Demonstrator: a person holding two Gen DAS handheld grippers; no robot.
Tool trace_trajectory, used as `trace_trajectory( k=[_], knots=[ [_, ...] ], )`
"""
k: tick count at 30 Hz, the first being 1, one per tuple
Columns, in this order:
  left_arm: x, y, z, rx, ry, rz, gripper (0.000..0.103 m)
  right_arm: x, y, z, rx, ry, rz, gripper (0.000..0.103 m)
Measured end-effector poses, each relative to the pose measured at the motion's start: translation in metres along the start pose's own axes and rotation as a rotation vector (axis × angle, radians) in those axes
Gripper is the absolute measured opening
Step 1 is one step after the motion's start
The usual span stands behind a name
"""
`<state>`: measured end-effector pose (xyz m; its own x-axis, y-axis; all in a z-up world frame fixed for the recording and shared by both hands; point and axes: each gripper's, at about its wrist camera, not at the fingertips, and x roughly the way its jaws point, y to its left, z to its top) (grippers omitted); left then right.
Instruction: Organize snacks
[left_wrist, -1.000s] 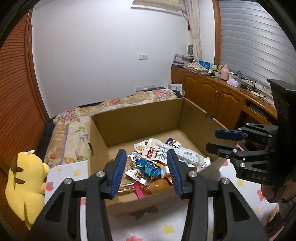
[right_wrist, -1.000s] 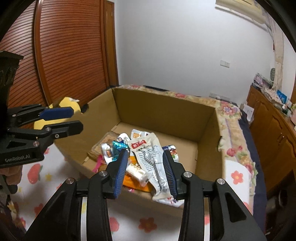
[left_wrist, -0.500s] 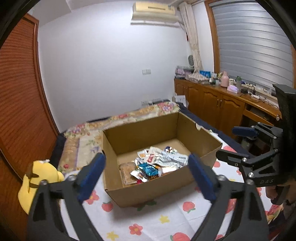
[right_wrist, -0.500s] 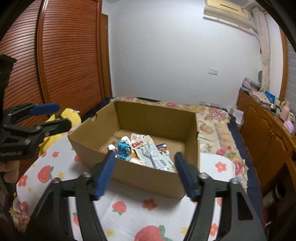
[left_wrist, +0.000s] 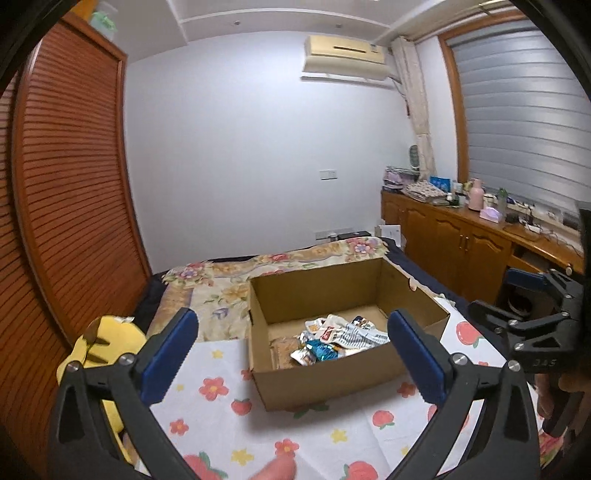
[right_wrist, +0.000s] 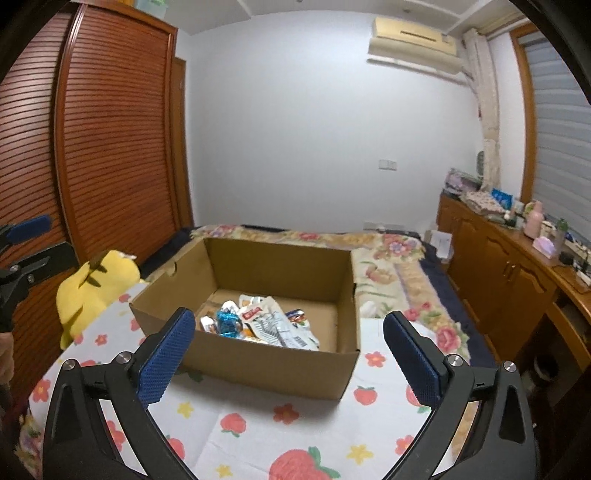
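The snacks (left_wrist: 334, 341) lie heaped in the box (left_wrist: 325, 384), ahead of and below both grippers (neither clearly nearer); left gripper (left_wrist: 291, 350) and right gripper (right_wrist: 288, 349) are opening wide, nothing between them.

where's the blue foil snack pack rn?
The blue foil snack pack lies inside the cardboard box, in the snack pile's left part in the right wrist view, near the front wall, beside the white striped packet.

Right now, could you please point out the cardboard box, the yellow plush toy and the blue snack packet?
cardboard box (right_wrist: 258, 365), right wrist view, near wall
yellow plush toy (right_wrist: 92, 288), right wrist view, body
blue snack packet (right_wrist: 228, 323), right wrist view, wrapper middle
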<state>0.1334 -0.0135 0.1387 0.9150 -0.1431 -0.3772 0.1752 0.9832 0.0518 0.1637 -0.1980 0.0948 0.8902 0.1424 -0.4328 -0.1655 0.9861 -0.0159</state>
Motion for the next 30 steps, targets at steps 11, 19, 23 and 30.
trace_trajectory(
  k=[11, 19, 23, 30],
  knots=[
    [-0.034, 0.003, -0.034, -0.037, 0.015, 0.006, 0.103, -0.063, 0.012, -0.013, 0.021, -0.078, -0.037, 0.103],
    [-0.052, 0.007, -0.052, -0.067, 0.013, 0.034, 0.103, -0.081, 0.02, -0.023, 0.014, -0.099, -0.046, 0.103],
    [-0.055, 0.006, -0.061, -0.065, 0.017, 0.051, 0.103, -0.087, 0.022, -0.029, 0.018, -0.102, -0.042, 0.103],
    [-0.054, 0.005, -0.084, -0.071, 0.033, 0.065, 0.103, -0.094, 0.023, -0.049, 0.024, -0.1, -0.046, 0.103]
  ],
)
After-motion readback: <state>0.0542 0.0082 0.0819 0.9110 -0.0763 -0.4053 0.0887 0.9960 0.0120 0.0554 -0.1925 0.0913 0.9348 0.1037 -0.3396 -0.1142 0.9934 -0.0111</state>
